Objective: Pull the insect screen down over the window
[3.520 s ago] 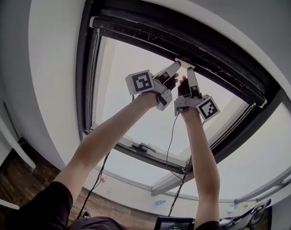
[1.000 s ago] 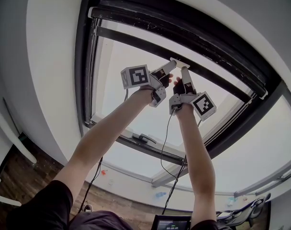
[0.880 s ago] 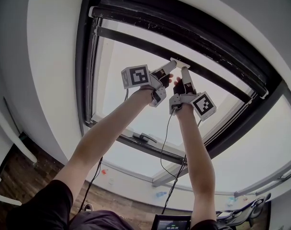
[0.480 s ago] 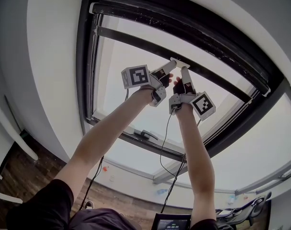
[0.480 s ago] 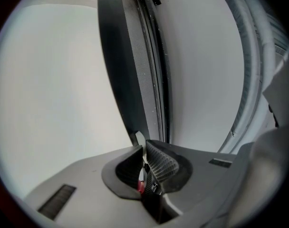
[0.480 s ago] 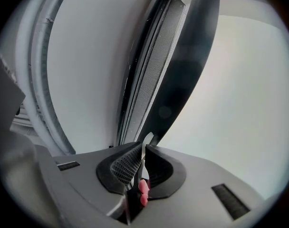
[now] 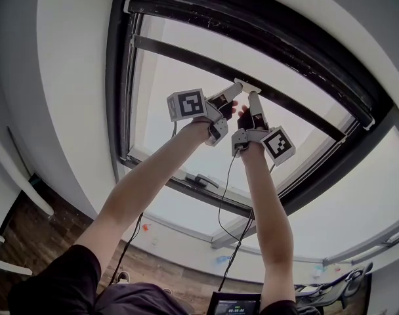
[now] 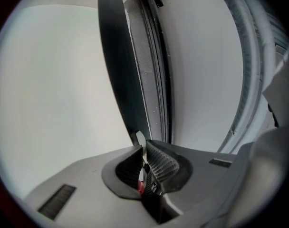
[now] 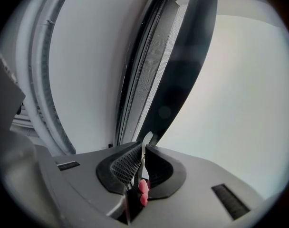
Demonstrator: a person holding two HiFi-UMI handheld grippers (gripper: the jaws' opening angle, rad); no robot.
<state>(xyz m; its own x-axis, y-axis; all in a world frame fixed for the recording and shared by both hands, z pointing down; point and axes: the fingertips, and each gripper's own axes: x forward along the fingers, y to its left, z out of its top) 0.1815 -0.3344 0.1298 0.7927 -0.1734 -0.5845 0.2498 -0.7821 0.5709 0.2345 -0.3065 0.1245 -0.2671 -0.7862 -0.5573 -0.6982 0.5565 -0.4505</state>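
1. The left claw (image 8: 143, 149) is pinching a thin white pull tab (image 8: 138, 138) between its ribbed pads, and its jaws have just been easing apart a little.
2. The right claw (image 9: 143, 152) is clenching on the same tab from the other side, its tips sitting just beside the left claw's.
3. The tab is sticking out from the dark pull bar (image 7: 186, 56) of the insect screen (image 8: 143, 75). The screen's grey mesh is showing as a narrow strip between that bar and the top of the window frame (image 7: 115, 84).
4. The bar is lying across the upper part of the window, leaving most of the bright pane (image 7: 153, 110) below it uncovered.
5. The left forearm (image 7: 153, 176) and right forearm (image 7: 268, 202) are reaching up side by side, with a cable (image 7: 227, 195) hanging between them.
6. A window handle (image 7: 199, 180) is resting on the lower frame member.
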